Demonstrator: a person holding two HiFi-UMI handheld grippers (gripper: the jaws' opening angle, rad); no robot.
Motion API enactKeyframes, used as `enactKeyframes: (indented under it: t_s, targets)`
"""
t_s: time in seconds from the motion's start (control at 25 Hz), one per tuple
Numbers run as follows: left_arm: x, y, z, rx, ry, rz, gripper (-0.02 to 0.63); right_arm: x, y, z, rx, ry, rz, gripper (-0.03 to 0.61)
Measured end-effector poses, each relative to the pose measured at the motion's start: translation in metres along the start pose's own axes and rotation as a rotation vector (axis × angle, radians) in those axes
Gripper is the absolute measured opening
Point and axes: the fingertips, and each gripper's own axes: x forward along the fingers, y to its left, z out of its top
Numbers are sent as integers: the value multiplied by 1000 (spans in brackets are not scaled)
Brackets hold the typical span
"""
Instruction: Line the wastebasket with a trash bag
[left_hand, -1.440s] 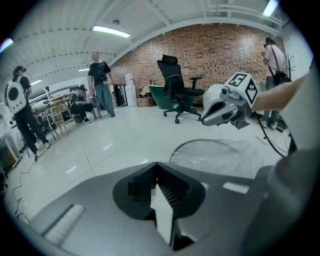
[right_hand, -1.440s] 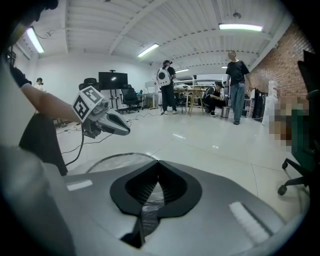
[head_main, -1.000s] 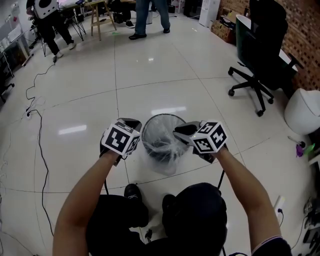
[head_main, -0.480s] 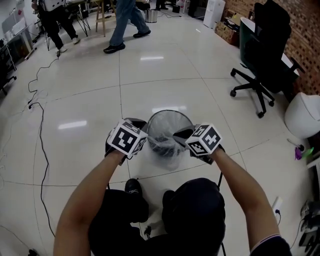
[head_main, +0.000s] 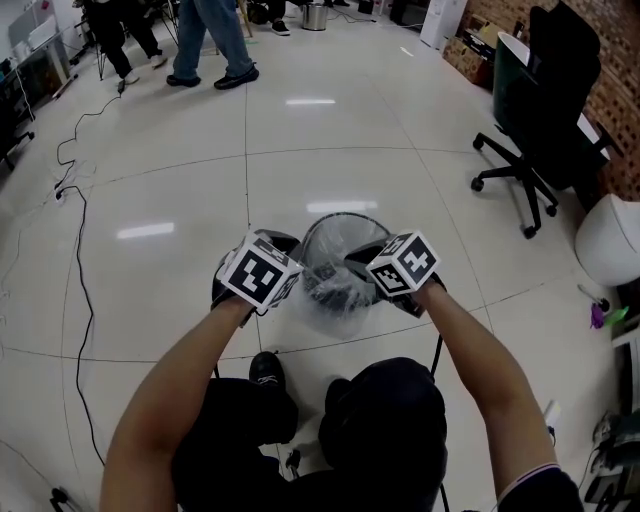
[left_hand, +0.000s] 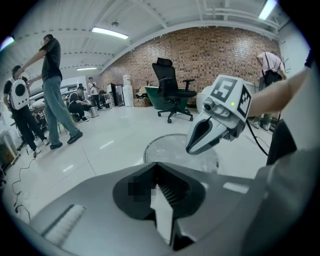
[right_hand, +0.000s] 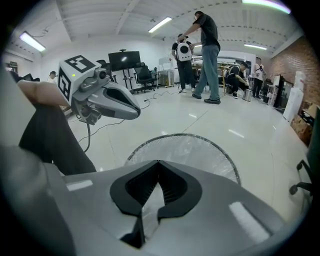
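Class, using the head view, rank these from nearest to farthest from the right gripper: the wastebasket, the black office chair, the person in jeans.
1. Wastebasket, directly beneath the right gripper.
2. Black office chair, upper right.
3. Person in jeans, top left.

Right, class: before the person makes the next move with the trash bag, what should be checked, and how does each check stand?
1. Left gripper shut on trash bag film: ok.
2. Right gripper, jaws just closed, pinching film: ok.
3. Wastebasket upright: ok.
4. Trash bag folded over rim all round: cannot tell.
5. Floor cable apart from wastebasket: ok.
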Motion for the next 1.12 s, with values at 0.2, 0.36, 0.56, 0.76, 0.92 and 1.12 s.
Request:
enactKeyframes:
  t_s: [0.2, 0.36, 0.56, 0.76, 0.92, 1.12]
  targets:
    - [4, 10, -13, -21, 12, 4, 11, 25, -2, 0, 3, 78, 45, 3]
    - [10, 16, -19, -46, 13, 9, 11, 46, -3, -6, 15, 136, 76, 3]
    - [17, 17, -17, -78, 3, 9, 11, 72, -5, -15, 35, 196, 112, 3]
    - [24, 17, -25, -121, 17, 3, 11, 92, -9, -19, 47, 217, 136, 3]
    - [28, 21, -32, -155, 30, 18, 11, 107, -13, -21, 58, 224, 154, 3]
    - [35, 24, -37, -179, 50, 29, 11, 120, -16, -24, 65, 212, 159, 2]
